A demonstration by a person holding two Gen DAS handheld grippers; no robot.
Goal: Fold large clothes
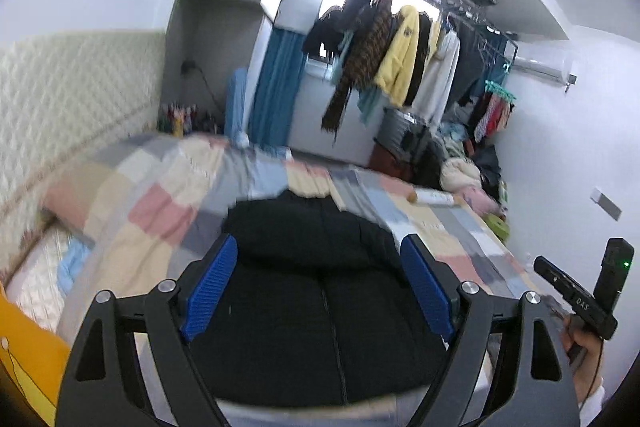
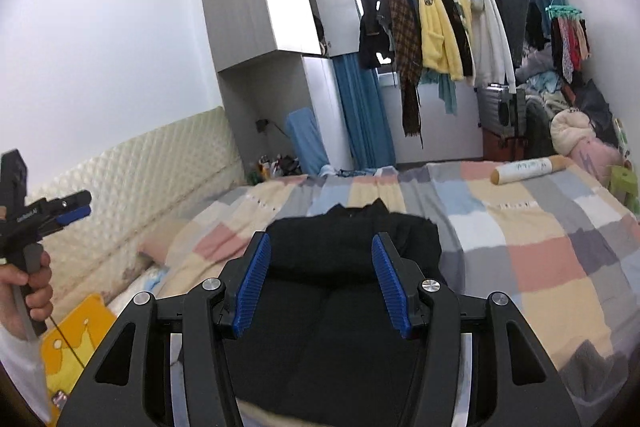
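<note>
Bed (image 2: 540, 251), covered by a checked patchwork blanket, carries the black garment (image 2: 352, 247) near its close edge, directly ahead of both tools. Garment appears thick, soft and limp, already doubled into a rough block with a collar-like peak at the far side; judged fairly heavy, non-slippery, not fragile. Best hold: outer edges or corners, pinching all layers. Left gripper (image 1: 320, 291) stands wide, holding nothing. Right gripper (image 2: 320, 283) likewise wide and unloaded, above the cloth.
</note>
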